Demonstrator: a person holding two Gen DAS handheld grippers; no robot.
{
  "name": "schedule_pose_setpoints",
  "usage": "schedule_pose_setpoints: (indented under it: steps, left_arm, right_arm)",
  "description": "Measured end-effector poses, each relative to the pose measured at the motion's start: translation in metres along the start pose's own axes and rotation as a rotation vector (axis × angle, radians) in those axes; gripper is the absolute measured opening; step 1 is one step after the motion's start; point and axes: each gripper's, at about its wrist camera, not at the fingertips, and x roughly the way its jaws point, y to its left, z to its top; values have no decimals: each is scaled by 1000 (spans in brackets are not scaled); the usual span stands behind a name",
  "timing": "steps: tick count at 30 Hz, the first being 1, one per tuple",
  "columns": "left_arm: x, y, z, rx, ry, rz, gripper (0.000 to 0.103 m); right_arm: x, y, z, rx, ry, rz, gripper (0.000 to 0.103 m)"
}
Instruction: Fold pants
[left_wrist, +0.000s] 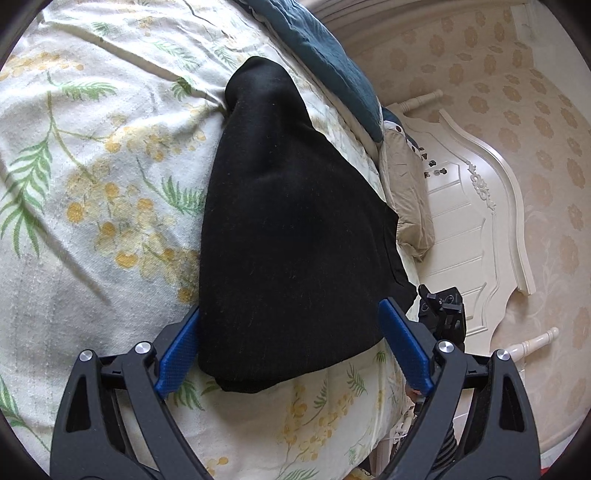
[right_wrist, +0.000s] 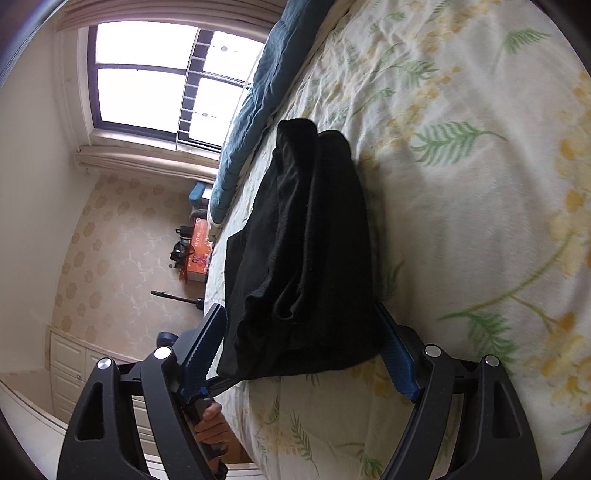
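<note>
Pants (left_wrist: 295, 229) look soft, limp (knit, light); take the near folded edge; both tongs (left_wrist: 291, 343) (right_wrist: 303, 350) spread, pinching nothing.

So the count: one pair of black pants (left_wrist: 295, 236), folded into a single bundle on the floral bedsheet (left_wrist: 92, 184). Two grippers, a left gripper (left_wrist: 291, 347) and a right gripper (right_wrist: 303, 354), each with two blue pads, so four pads total, all at the near end of the pants. One blue quilt (left_wrist: 328, 62) beyond the pants. One beige pillow (left_wrist: 406, 199) just beside the pants. One white headboard (left_wrist: 472, 206) past that pillow. One window (right_wrist: 166, 81), one orange box (right_wrist: 199, 251) on the far side of the pants.
</note>
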Motion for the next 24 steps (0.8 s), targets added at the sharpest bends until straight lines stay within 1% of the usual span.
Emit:
schedule_pose_setpoints:
  steps: [1, 2, 3, 4, 6, 9, 12, 19, 24]
  left_arm:
    - [1, 1, -1, 2, 5, 20, 76]
    - [3, 2, 0, 1, 15, 53, 66]
    - [4, 3, 0, -1, 18, 66, 58]
    - [3, 4, 1, -8, 17, 73, 53]
    - [1, 9, 2, -40, 23, 64, 41]
    - [-4, 13, 2, -60, 18, 49, 32]
    - [-6, 11, 1, -60, 12, 56, 29]
    - [-8, 2, 2, -37, 5, 95, 25]
    - [-9, -12, -1, -1, -10, 144, 24]
  right_arm:
    - [2, 1, 0, -8, 0, -14, 72]
    - [5, 2, -1, -17, 7, -40, 57]
    - [8, 1, -1, -16, 15, -46, 52]
    - [8, -1, -2, -12, 14, -50, 49]
    - [7, -3, -2, -8, 14, -41, 42]
    - [5, -3, -3, 5, 6, -18, 39]
    - [4, -1, -5, 7, -2, -15, 39]
    - [2, -5, -5, 30, -6, 9, 38]
    - [-3, -4, -8, 32, -8, 20, 37]
